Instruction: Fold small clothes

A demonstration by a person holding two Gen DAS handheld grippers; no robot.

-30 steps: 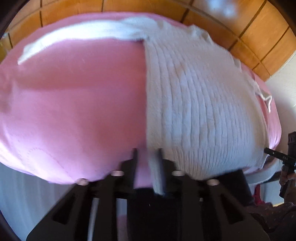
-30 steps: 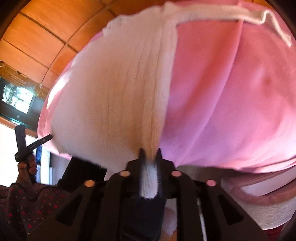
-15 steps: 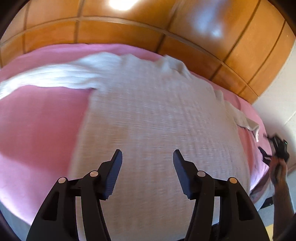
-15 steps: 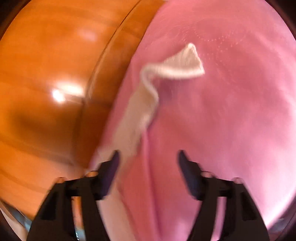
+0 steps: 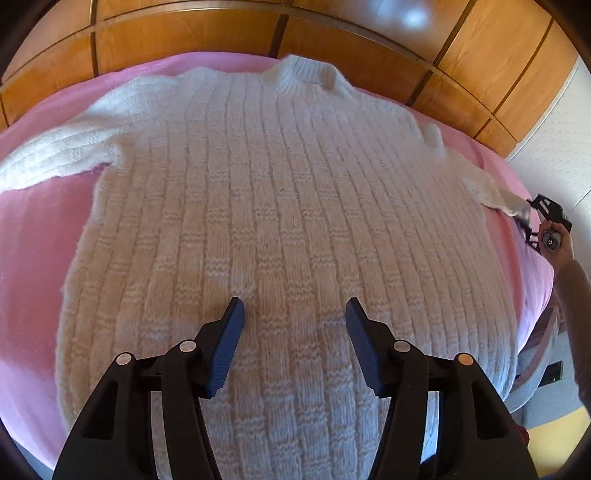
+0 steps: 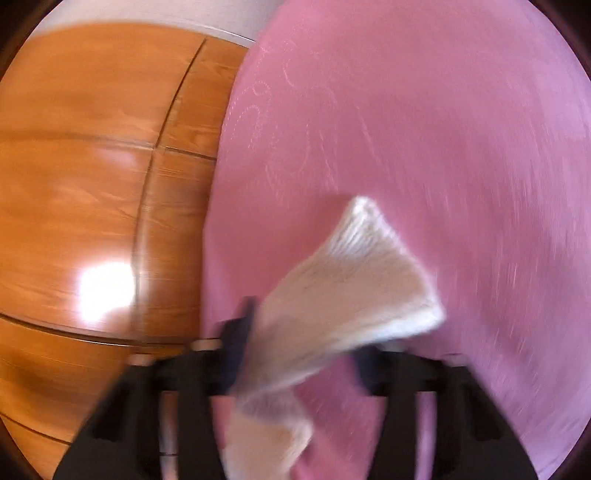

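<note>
One sweater (image 5: 295, 206) beyond spread fingers (image 5: 229, 339)

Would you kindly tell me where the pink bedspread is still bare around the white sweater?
Bare pink bedspread lies beside the sweater body, below the spread sleeve, and beyond the cuff in the right tool. The middle is covered; the headboard crowds the collar.

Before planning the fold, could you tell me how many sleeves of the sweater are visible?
2. One sleeve stretches left across the pink bedspread; the other runs right to its edge.
</note>
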